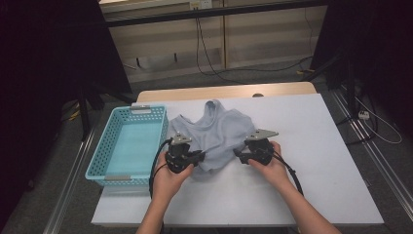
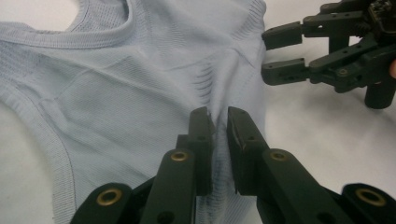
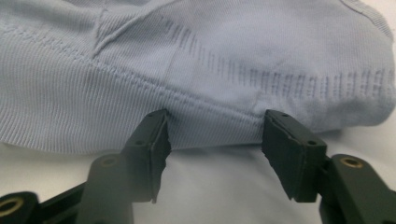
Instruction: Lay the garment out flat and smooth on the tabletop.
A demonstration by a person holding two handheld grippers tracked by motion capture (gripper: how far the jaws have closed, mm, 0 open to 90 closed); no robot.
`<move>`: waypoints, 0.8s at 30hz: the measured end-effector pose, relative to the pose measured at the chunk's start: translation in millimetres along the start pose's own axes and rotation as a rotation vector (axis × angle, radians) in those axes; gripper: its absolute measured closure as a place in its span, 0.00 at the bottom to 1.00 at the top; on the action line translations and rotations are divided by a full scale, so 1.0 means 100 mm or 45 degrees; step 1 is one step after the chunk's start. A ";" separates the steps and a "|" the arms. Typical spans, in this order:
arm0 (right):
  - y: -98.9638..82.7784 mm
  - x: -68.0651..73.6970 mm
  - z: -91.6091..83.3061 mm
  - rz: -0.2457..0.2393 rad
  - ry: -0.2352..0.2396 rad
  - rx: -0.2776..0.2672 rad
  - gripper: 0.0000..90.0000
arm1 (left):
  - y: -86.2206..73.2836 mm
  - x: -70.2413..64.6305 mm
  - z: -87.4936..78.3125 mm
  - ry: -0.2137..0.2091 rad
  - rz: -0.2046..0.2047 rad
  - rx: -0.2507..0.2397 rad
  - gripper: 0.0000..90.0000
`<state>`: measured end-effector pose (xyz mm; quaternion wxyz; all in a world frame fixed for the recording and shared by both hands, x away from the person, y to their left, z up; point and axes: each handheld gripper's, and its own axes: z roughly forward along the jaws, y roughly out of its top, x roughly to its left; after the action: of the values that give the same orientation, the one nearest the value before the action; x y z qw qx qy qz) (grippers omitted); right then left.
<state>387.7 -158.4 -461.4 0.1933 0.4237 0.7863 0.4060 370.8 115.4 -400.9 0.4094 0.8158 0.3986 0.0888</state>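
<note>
- One turquoise basket at the table's left, just beside my shirt.
- My left gripper is pinched tight on a fold of the one pale blue tank top, mid-table.
- My right gripper stands half open, the hem's edge between its jaws, unpinched.

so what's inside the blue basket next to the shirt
The blue basket looks empty: its pale floor shows bare in the high view. The near wall hides a thin strip of floor. The grey shirt lies beside it on the white table.
</note>
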 end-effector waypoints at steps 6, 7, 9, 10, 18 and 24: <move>0.04 0.06 0.09 -0.067 0.015 0.043 0.72 | -0.03 0.00 -0.01 0.000 -0.006 0.002 0.90; 0.05 0.05 0.10 -0.064 0.027 0.039 0.78 | -0.03 0.00 -0.01 -0.002 -0.008 0.001 0.90; 0.05 0.06 0.10 -0.050 0.047 0.029 0.88 | -0.02 0.00 0.00 -0.001 -0.009 -0.002 0.89; 0.05 0.06 0.10 -0.045 0.057 0.026 0.91 | -0.02 -0.01 0.00 0.001 -0.009 -0.005 0.89; 0.07 0.01 0.00 0.008 0.112 -0.014 0.98 | -0.02 0.00 -0.04 -0.002 -0.010 -0.015 0.89; 0.09 -0.03 -0.18 0.032 0.146 -0.048 1.00 | 0.00 0.00 -0.07 -0.014 -0.006 -0.020 0.89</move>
<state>382.1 -166.6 -443.3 0.1507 0.4057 0.7829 0.4469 367.2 119.2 -396.7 0.4181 0.8122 0.3975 0.0863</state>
